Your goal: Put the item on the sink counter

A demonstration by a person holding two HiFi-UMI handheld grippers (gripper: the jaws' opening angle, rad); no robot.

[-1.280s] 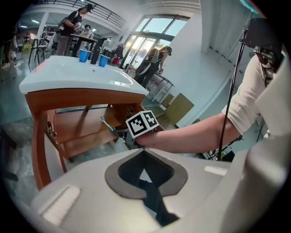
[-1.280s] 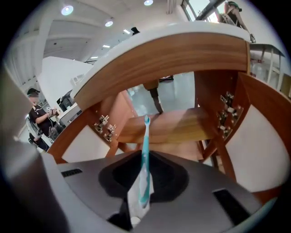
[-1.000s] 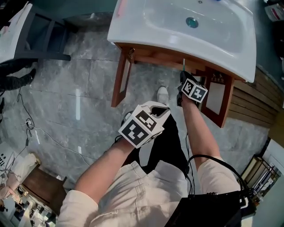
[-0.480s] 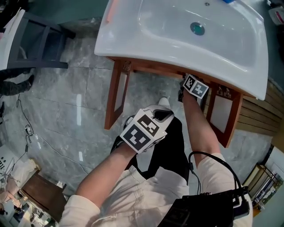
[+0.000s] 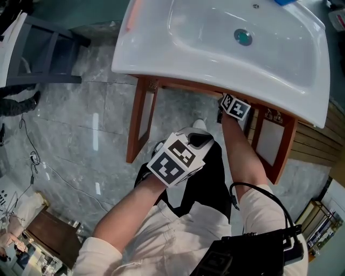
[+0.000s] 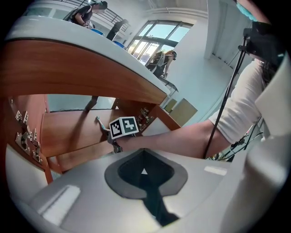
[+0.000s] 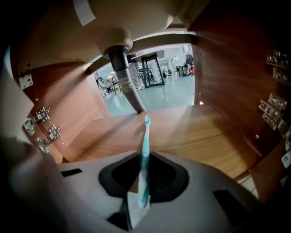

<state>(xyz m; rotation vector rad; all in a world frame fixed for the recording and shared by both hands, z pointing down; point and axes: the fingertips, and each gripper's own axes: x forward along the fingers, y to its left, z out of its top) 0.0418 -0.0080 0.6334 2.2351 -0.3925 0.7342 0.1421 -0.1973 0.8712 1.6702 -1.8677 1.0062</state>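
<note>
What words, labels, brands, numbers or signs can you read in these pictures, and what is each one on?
No readable text in any view.
On the left marker cube and the right marker cube: black-and-white square patterns only, no letters.
On the white sticker under the basin: blank where it shows.
On the toothbrush: no print visible.

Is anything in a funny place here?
Yes. A teal toothbrush, clamped in the right gripper, is down inside the wooden cabinet under the sink, near the drain pipe. Toothbrushes usually sit up top.
</note>
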